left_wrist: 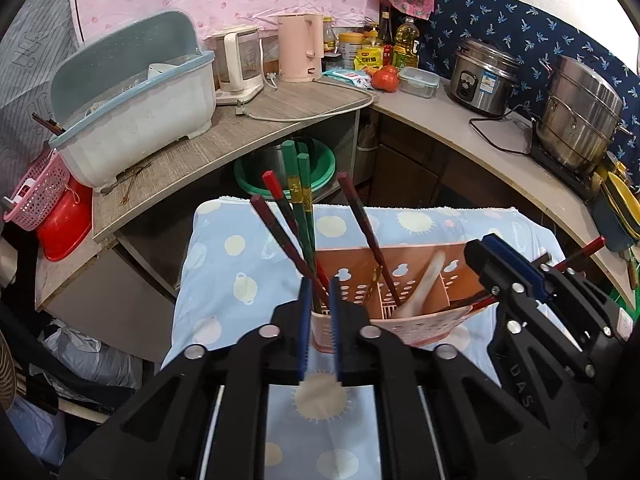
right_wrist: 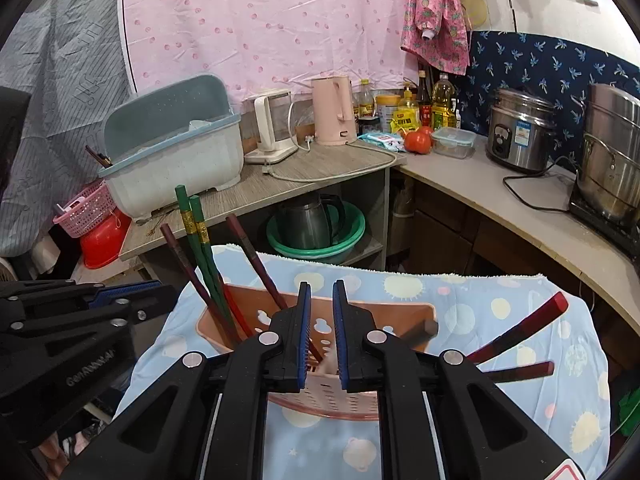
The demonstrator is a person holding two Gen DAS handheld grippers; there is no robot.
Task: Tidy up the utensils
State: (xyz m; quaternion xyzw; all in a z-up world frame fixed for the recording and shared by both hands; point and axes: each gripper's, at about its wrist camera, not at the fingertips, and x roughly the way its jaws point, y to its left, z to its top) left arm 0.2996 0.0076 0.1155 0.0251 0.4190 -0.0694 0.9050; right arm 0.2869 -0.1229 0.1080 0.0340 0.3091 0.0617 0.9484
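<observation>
A pink perforated utensil holder [left_wrist: 412, 280] [right_wrist: 404, 312] stands on a blue patterned cloth [left_wrist: 240, 272] [right_wrist: 500, 320]. Several green, red and dark chopsticks [left_wrist: 298, 200] [right_wrist: 200, 240] stand in its left compartment, and a pale spoon [left_wrist: 420, 284] leans in the right one. My left gripper [left_wrist: 320, 292] hovers at the holder's near left corner, jaws narrowly apart and empty. My right gripper [right_wrist: 320, 292] hovers over the holder's near wall, jaws narrowly apart with nothing between them. Two dark red chopsticks [right_wrist: 520, 332] lie on the cloth to the right.
Behind, a counter [left_wrist: 280, 108] holds a blue dish rack [left_wrist: 140, 100], two kettles [left_wrist: 300, 48], bottles, tomatoes [left_wrist: 386, 78], a rice cooker [left_wrist: 480, 76] and a steel pot [left_wrist: 580, 120]. A green basin [left_wrist: 284, 172] sits under the counter. A pink basket [left_wrist: 36, 196] hangs at left.
</observation>
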